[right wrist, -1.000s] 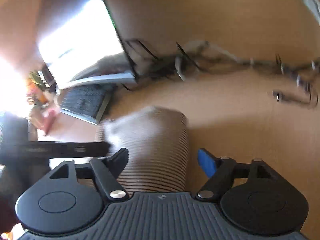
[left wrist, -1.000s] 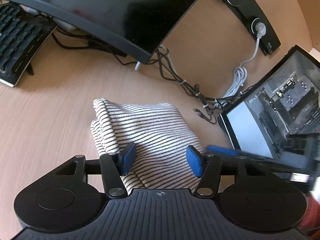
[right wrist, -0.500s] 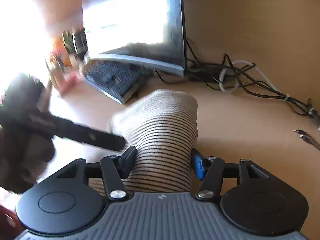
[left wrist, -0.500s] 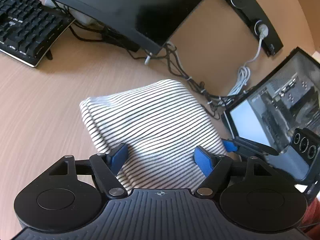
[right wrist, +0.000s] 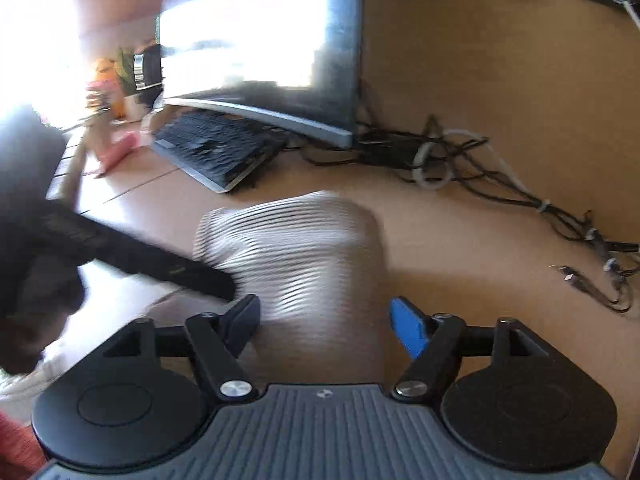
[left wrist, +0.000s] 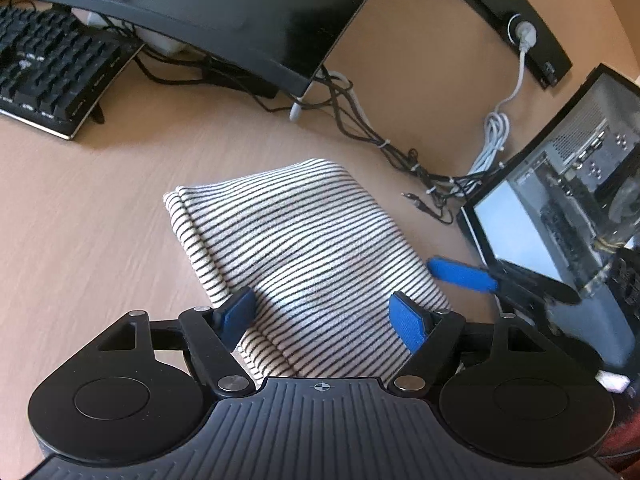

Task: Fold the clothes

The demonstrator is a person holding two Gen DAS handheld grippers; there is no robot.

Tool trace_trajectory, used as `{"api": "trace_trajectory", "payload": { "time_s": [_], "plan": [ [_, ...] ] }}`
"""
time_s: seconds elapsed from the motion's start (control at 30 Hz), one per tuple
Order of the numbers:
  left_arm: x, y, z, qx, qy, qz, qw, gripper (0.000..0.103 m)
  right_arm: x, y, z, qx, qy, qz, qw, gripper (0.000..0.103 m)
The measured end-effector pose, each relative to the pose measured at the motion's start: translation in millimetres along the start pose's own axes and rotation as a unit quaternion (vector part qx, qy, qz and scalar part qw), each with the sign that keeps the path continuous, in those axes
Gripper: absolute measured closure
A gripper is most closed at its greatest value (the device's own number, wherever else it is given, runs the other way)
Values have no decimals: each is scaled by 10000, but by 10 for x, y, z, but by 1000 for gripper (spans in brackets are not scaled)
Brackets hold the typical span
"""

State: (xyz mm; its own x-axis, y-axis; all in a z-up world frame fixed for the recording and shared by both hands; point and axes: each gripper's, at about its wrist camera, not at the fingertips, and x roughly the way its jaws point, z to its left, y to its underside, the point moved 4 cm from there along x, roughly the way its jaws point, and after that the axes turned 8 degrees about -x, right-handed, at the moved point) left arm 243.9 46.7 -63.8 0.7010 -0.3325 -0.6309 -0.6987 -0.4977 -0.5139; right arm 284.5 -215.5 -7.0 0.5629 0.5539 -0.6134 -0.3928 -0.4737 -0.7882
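A folded white garment with thin black stripes (left wrist: pixel 304 248) lies flat on the wooden desk (left wrist: pixel 80 240). My left gripper (left wrist: pixel 324 314) hovers over its near end. Its jaws are opening, with the blue pads (left wrist: pixel 408 322) at the garment's two side edges and not pressing. The right gripper's blue fingertip (left wrist: pixel 460 274) shows beside the garment's right edge. In the right wrist view the garment (right wrist: pixel 296 248) is blurred. My right gripper (right wrist: pixel 326 320) straddles its near end, jaws opening, the right pad clear of the cloth. The left gripper's black finger (right wrist: pixel 160 260) reaches in from the left.
A curved monitor (left wrist: pixel 200 12) and a black keyboard (left wrist: pixel 52 76) stand behind the garment. Tangled cables (left wrist: pixel 384 140) run along the back wall to a socket bar (left wrist: pixel 516 28). An open computer case (left wrist: pixel 560 200) stands close on the right.
The right wrist rolled upright; its jaws closed on the garment's end, then spread apart again. The left jaws widened from on top of the cloth to its edges, and the garment now lies flatter.
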Motion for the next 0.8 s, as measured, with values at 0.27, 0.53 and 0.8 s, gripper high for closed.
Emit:
{"api": "trace_trajectory", "payload": {
  "time_s": [0.27,0.53,0.8],
  "plan": [
    [3,53,-120,287,-234,-47,9993,18,72,281,-63,389,-71,218,9990,16],
    [-43,40,-143,283,-301,-56,9991,18,47,291,-60,384,-77,187,9991,15],
    [-461,-96,-67,-559,-147,-327,9978,20,21,349,-122,393,30,216,9990,13]
  ]
}}
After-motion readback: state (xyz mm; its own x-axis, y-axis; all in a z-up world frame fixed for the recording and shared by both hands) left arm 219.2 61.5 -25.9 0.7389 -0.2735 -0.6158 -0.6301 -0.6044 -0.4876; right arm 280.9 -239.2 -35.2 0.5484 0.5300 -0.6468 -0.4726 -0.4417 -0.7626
